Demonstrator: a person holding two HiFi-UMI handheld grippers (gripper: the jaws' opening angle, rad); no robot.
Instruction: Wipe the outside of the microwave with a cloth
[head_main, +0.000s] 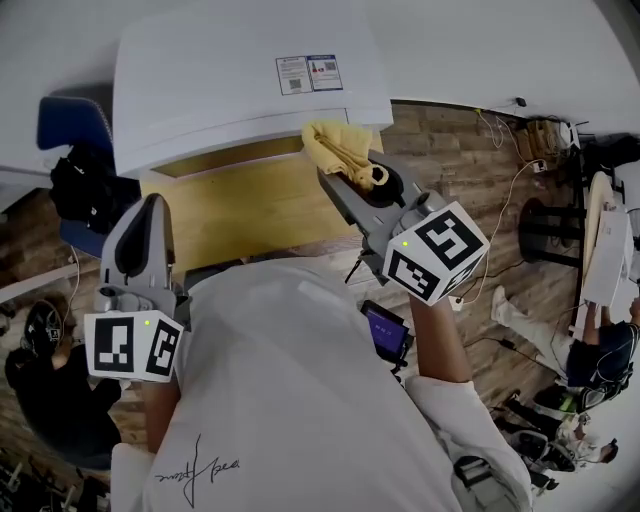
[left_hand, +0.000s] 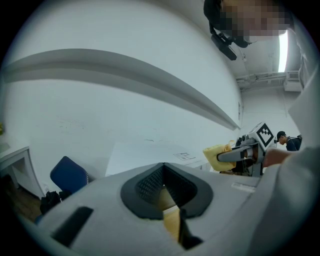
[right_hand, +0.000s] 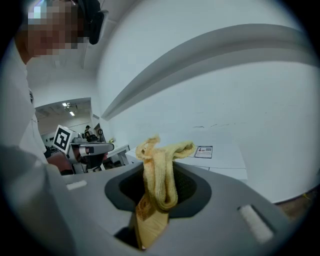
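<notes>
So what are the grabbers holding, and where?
The right gripper pinches the yellow cloth by a bunched fold. The left gripper is shut on nothing.

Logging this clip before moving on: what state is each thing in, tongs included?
Left tongs: shut, empty.
Right tongs: shut on the cloth.
Cloth: bunched, gripped, at the microwave's front edge.
Microwave: only its top shows; door state cannot be told.
</notes>
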